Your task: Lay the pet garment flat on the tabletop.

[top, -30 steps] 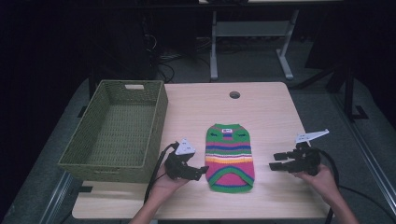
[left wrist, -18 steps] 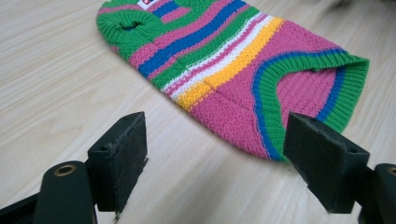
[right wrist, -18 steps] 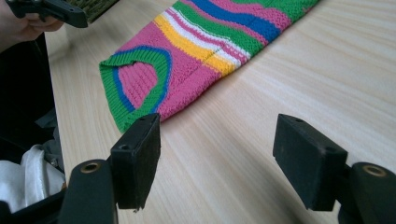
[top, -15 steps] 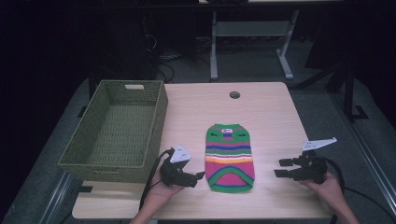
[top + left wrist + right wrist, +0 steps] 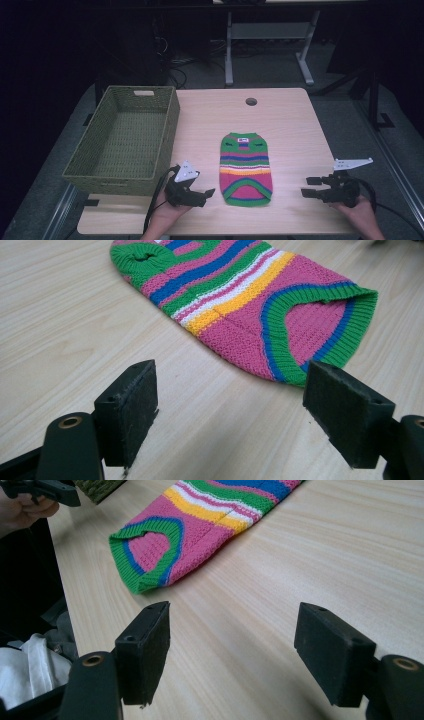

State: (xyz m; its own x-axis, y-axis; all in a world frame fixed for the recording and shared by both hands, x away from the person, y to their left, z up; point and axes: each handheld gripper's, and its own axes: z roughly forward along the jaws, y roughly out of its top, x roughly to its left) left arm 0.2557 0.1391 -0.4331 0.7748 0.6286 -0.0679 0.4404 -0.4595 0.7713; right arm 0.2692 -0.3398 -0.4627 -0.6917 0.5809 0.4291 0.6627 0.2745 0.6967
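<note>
A small knitted sweater (image 5: 246, 170) with pink, green, blue, yellow and white stripes lies flat on the wooden table (image 5: 290, 125), its hem toward the near edge. My left gripper (image 5: 207, 194) rests just left of the hem, open and pointing at it. In the left gripper view the hem (image 5: 310, 330) lies just beyond my open left gripper (image 5: 230, 405). My right gripper (image 5: 305, 186) sits apart to the right of the sweater; its jaws have just been opening, with nothing between them. In the right gripper view, bare table shows between the jaws of my right gripper (image 5: 232, 650), with the sweater (image 5: 200, 525) farther off.
A green woven basket (image 5: 120, 180) stands at the table's left side, with nothing showing inside it. A round cable hole (image 5: 251, 101) is at the table's far middle. Metal stand legs (image 5: 305, 70) and cables are on the floor behind. The left gripper (image 5: 40, 490) shows far off in the right gripper view.
Both grippers have drawn back toward the near edge and a little outward from the sweater. The sweater has not moved.
</note>
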